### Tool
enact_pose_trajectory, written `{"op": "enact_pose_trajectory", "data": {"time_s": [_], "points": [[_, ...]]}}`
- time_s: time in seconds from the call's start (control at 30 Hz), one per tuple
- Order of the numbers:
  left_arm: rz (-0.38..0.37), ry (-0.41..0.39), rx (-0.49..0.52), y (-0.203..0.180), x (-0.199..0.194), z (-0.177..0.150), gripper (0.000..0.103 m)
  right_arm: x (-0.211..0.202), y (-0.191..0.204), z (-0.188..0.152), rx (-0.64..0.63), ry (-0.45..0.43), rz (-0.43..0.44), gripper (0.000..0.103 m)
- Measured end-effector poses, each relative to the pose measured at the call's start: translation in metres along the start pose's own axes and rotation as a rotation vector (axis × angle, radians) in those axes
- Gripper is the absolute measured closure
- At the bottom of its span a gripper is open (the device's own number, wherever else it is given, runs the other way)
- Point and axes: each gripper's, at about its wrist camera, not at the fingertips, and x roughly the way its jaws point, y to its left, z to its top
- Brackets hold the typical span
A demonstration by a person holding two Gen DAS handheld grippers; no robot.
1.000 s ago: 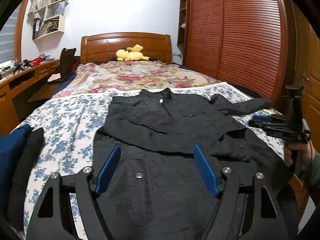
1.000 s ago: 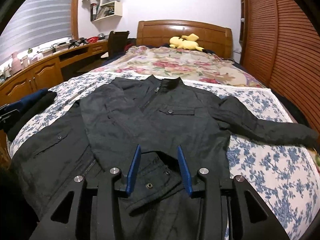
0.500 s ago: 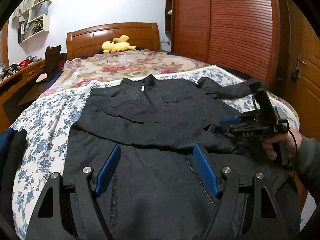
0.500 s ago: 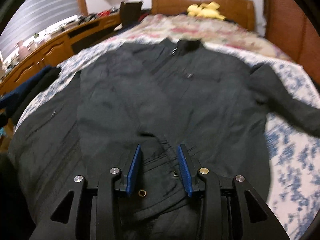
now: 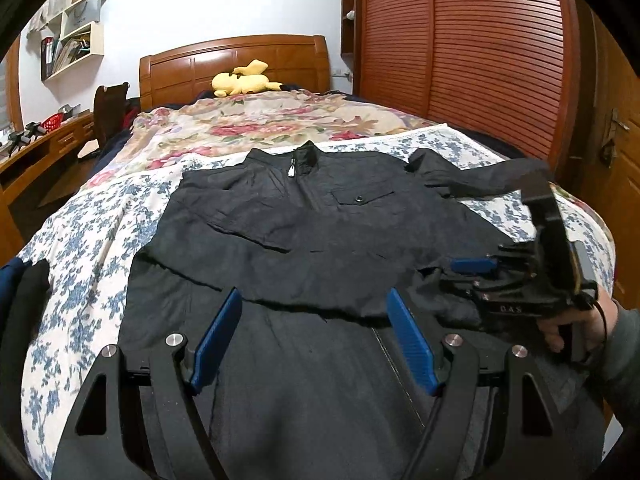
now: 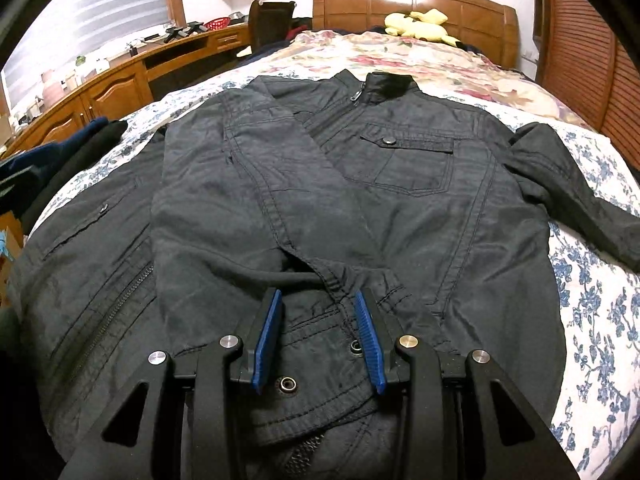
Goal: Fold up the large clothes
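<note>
A black zip-front jacket with a stand collar and snap chest pocket (image 6: 360, 184) lies spread face up on a bed covered with a blue-and-white floral sheet (image 5: 80, 248). One sleeve is folded diagonally across its chest; the other sleeve trails out to the right over the sheet.

On the left, the left gripper with blue pads (image 5: 316, 340) hovers above the jacket's lower front, its fingers spread wide with nothing between them.

To the right, the right gripper with blue pads (image 6: 318, 336) sits low at the snap-buttoned cuff of the folded sleeve (image 6: 316, 364). Its fingers are partly open and straddle the cuff fabric; whether the pads are pressing on the cloth cannot be told. A hand in a grey sleeve (image 5: 580, 328) holds this gripper.

Risks, as a judgement: if the right gripper closes on only the top layer or on the slick cuff edge, the sleeve may slip free or drag the jacket body askew. The trailing sleeve could also slide off the bed edge.

Compared with a second ago, both wrist views sit closer to the jacket, and the right gripper has dropped from above the hem to the cuff. Both finger gaps look unchanged.
</note>
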Motion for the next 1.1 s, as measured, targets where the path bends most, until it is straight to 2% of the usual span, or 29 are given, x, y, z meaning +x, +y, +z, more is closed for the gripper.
{"op": "enact_pose_trajectory", "data": {"time_s": [0.3, 0.67, 0.9, 1.1], "points": [[-0.052, -0.024, 0.02, 0.013, 0.048, 0.02, 0.027, 0.003, 0.004, 0.0, -0.004, -0.002, -0.023, 0.064], [-0.123, 0.023, -0.018, 0.032, 0.083, 0.013, 0.027, 0.004, 0.008, 0.0, -0.007, -0.002, -0.04, 0.064], [-0.101, -0.017, -0.005, 0.032, 0.075, 0.013, 0.027, -0.009, 0.001, 0.0, 0.021, -0.012, -0.042, 0.063], [-0.07, -0.031, 0.023, 0.027, 0.075, 0.008, 0.027, -0.052, -0.017, -0.002, 0.036, -0.084, -0.073, 0.063]]}}
